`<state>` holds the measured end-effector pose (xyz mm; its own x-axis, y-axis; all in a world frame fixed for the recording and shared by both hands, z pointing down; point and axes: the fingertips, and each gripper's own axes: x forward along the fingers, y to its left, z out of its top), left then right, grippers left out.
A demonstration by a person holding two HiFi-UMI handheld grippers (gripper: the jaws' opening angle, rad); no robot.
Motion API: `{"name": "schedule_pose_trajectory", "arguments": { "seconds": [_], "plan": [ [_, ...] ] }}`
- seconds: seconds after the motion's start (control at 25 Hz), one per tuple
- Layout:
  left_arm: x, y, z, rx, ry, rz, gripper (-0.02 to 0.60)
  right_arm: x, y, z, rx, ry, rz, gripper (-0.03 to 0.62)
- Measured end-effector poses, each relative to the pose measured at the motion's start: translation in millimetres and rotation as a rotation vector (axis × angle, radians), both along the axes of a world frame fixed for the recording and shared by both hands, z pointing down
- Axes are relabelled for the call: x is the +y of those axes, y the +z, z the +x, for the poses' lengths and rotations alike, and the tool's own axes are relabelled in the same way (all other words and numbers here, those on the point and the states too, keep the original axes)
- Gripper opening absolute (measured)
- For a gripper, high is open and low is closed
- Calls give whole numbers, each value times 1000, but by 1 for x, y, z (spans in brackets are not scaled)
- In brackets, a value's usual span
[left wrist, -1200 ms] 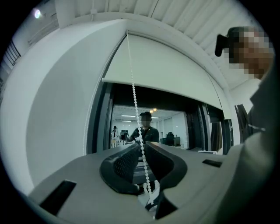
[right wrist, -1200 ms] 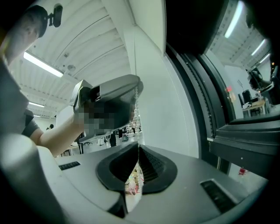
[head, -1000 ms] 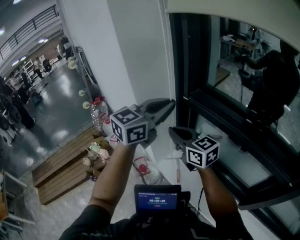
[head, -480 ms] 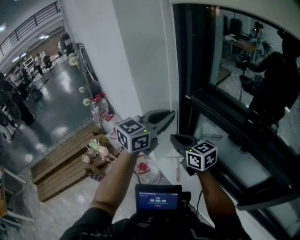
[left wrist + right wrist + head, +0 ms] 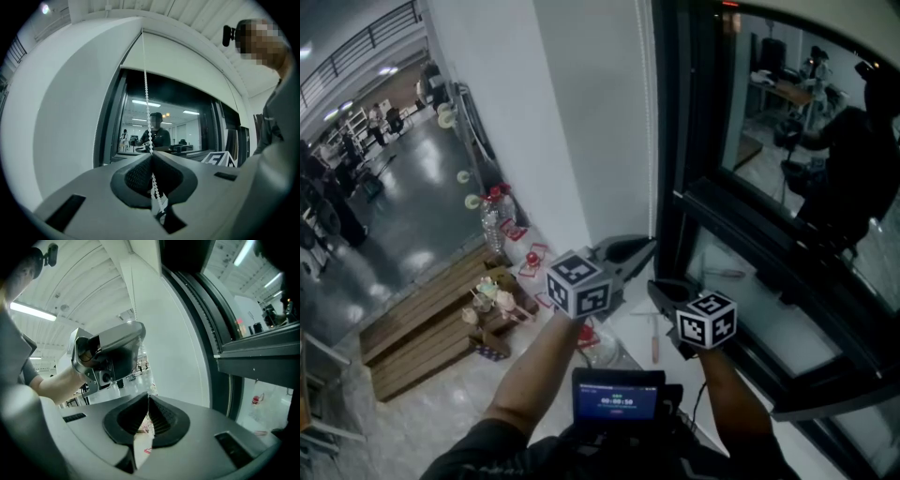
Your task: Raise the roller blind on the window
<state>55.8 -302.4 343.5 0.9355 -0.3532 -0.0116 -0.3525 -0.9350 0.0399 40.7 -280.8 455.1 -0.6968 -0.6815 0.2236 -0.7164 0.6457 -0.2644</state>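
A white bead chain [image 5: 643, 112] hangs down the wall beside the dark window frame [image 5: 675, 141]. In the left gripper view the chain [image 5: 146, 93] drops from the top of the white roller blind [image 5: 187, 61] straight into my jaws. My left gripper [image 5: 649, 246] is shut on the chain, which is pinched at the tips [image 5: 151, 153] and trails out below. My right gripper [image 5: 656, 287] sits just below and to the right of the left one, close to the frame. Its jaws [image 5: 148, 397] meet at the tips and no beads show between them.
Bottles and a thin stick [image 5: 654, 342] lie on the white sill [image 5: 628, 328] under my hands. Wooden pallets [image 5: 431, 328] and plastic bottles [image 5: 492, 225] stand on the floor at the left. A small screen [image 5: 617, 398] is at my chest. The glass reflects a person.
Both grippers have come down along the window frame, the left one still holding the chain. The blind's lower edge has gone up out of the top of the head view.
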Motion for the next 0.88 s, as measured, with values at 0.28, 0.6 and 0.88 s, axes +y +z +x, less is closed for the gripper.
{"name": "schedule_pose_trajectory", "arguments": {
  "seconds": [0.28, 0.6, 0.88],
  "plan": [
    [1, 13, 2, -23, 5, -10, 8, 3, 12, 2, 22, 0, -38, 12],
    [9, 25, 3, -18, 38, -33, 8, 13, 24, 18, 152, 42, -51, 46],
    [14, 27, 4, 1, 58, -35, 8, 19, -62, 59, 129, 104, 115, 72]
  ]
}}
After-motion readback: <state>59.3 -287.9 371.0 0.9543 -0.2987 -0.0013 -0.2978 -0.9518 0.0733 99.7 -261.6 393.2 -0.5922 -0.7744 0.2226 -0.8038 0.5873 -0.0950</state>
